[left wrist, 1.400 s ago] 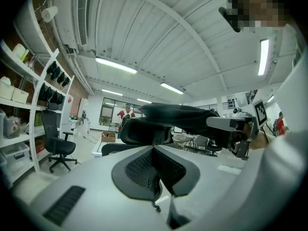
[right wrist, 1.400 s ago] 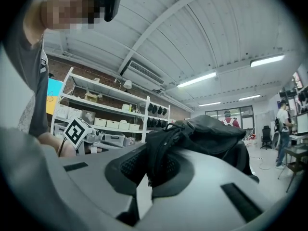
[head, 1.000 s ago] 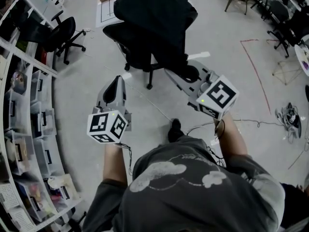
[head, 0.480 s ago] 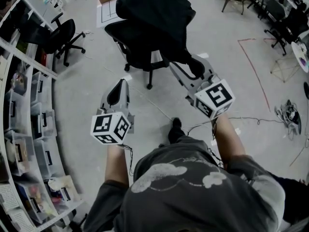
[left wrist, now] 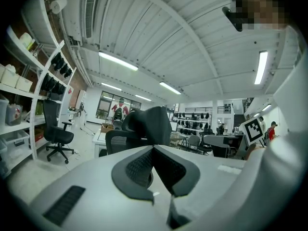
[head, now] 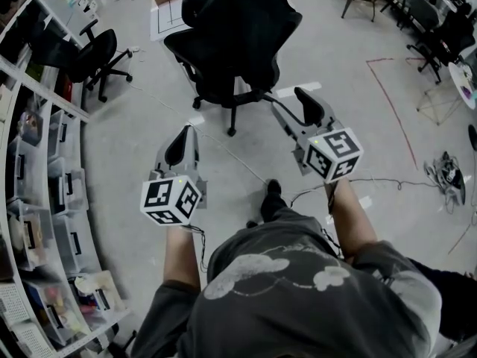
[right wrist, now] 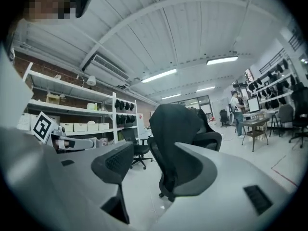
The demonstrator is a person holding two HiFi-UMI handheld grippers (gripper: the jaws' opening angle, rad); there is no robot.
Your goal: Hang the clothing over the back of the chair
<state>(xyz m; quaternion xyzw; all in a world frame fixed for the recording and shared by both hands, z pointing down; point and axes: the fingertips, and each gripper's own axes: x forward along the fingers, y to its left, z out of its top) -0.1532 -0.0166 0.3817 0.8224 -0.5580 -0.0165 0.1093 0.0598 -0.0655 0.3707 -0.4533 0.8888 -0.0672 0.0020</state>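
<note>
Black garment [head: 250, 21] hangs draped over the back of a black swivel chair [head: 195, 54], covering it from the top edge down, folds loose. The chair stands upright on its wheeled base on the pale floor [head: 134, 140] ahead of me.

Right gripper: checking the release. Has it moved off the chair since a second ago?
Yes. The right gripper has drawn back from the chair toward the person, its jaws just opened and empty; the clothing stays draped there.
</note>
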